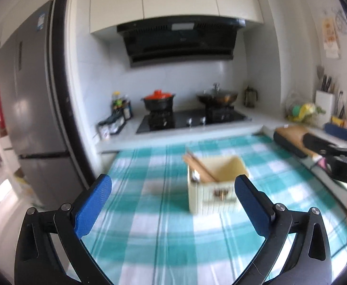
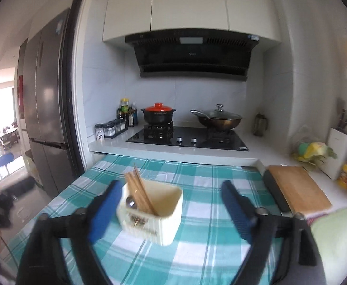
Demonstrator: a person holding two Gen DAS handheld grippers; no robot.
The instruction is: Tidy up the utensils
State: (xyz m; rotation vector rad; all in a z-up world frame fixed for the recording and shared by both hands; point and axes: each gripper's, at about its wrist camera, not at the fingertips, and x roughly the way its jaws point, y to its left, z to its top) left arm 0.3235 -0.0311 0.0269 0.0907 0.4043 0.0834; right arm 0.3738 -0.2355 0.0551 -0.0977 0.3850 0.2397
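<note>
Both my claws spread wide, nothing between the pads. Left gripper (image 1: 173,199) and right gripper (image 2: 172,205) hang over the teal checked cloth (image 2: 197,249). The cream utensil box (image 2: 153,213) sits on the cloth mid-table, w/ chopsticks (image 2: 140,193) leaning in its left end and a metal spoon (image 2: 131,202) beside them. Box front has a dark label, too blurred to read. Hood logo also unreadable. Red-lidded pot (image 2: 158,114) and wok (image 2: 217,118) on the hob behind; cutting board (image 2: 297,190) at right.
</note>
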